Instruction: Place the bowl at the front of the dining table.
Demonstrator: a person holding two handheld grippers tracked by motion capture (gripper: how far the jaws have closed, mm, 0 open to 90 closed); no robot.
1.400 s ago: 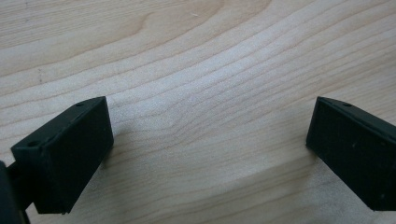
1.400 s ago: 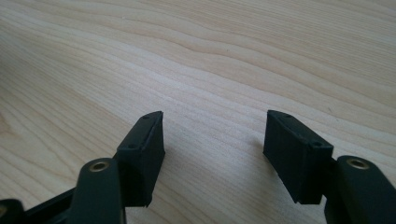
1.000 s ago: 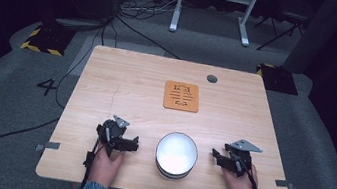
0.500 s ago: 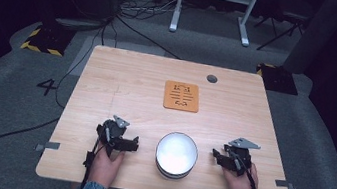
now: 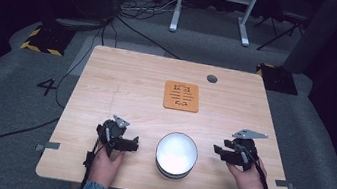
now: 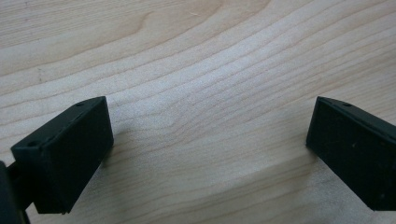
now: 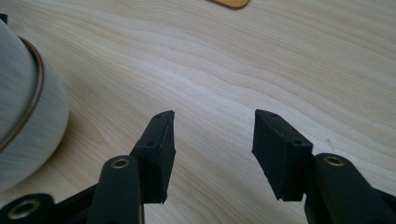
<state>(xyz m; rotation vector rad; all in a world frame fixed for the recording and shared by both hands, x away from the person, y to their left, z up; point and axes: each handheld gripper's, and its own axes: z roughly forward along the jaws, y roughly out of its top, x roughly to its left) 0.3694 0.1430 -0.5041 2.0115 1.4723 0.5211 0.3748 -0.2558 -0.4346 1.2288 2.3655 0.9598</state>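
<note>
A white round container (image 5: 176,155) with a thin metal band stands near the table's front edge, between my two grippers. My left gripper (image 5: 133,144) rests on the wood to its left, pointing at it; its jaws stand wide open over bare wood (image 6: 208,144). To the right of the container, my right gripper (image 5: 217,151) is held a little above the table and points left at it. Its jaws (image 7: 212,126) have just been closing partway, with nothing between them. The container's side (image 7: 28,107) lies left of these jaws, apart from them.
An orange square mat (image 5: 182,96) with dark markings lies at the table's middle, its edge (image 7: 229,3) far ahead of the right jaws. A small dark round hole (image 5: 212,78) sits near the far edge. Cables and stands are on the floor beyond.
My right gripper has lifted a little off the table and its jaws have narrowed. The left gripper and the container have kept still.
</note>
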